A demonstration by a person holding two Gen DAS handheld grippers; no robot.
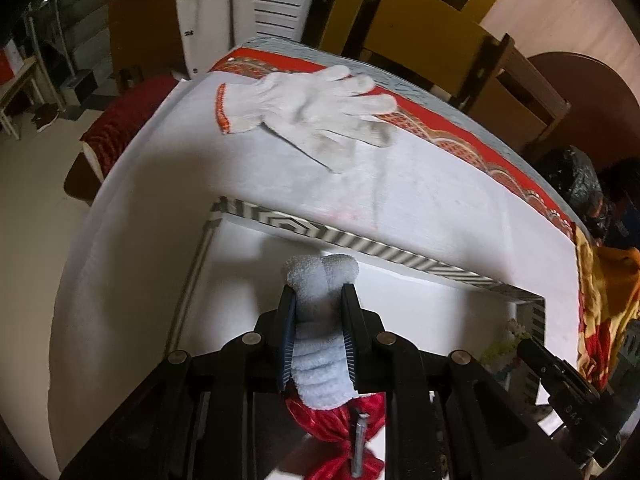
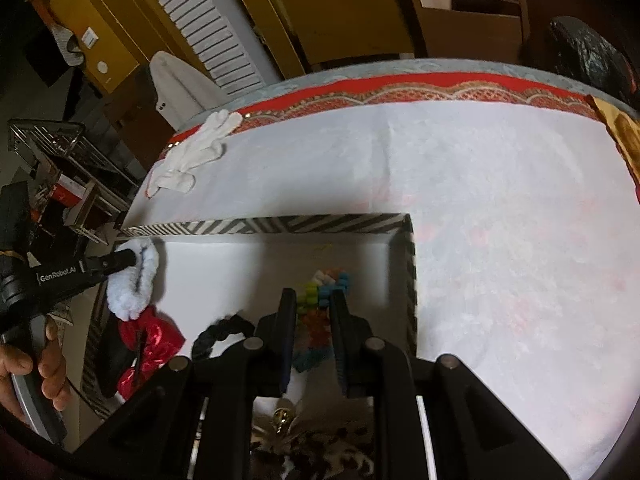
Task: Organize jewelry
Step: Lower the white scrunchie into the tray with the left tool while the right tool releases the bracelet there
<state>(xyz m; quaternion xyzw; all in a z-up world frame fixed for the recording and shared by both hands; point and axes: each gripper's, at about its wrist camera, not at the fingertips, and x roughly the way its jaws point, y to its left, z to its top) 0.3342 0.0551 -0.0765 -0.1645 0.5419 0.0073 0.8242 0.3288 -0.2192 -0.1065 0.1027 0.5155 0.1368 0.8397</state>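
Observation:
My left gripper (image 1: 318,292) is shut on a fluffy white scrunchie (image 1: 320,356) and holds it above the white inside of a striped-rim box (image 1: 360,246). The same scrunchie shows in the right wrist view (image 2: 134,284), pinched by the left gripper (image 2: 132,258). A red satin bow clip (image 1: 340,436) lies under it, also in the right wrist view (image 2: 150,338). My right gripper (image 2: 312,296) is shut on a multicoloured beaded band (image 2: 320,304) inside the box (image 2: 410,280). A black scrunchie (image 2: 218,334) lies beside it.
A white work glove (image 1: 316,112) lies on the white cloth at the table's far edge, also in the right wrist view (image 2: 192,152). A leopard-print item (image 2: 320,448) lies under the right gripper. Chairs stand behind the table. A yellow-red cloth (image 1: 604,300) hangs at the right.

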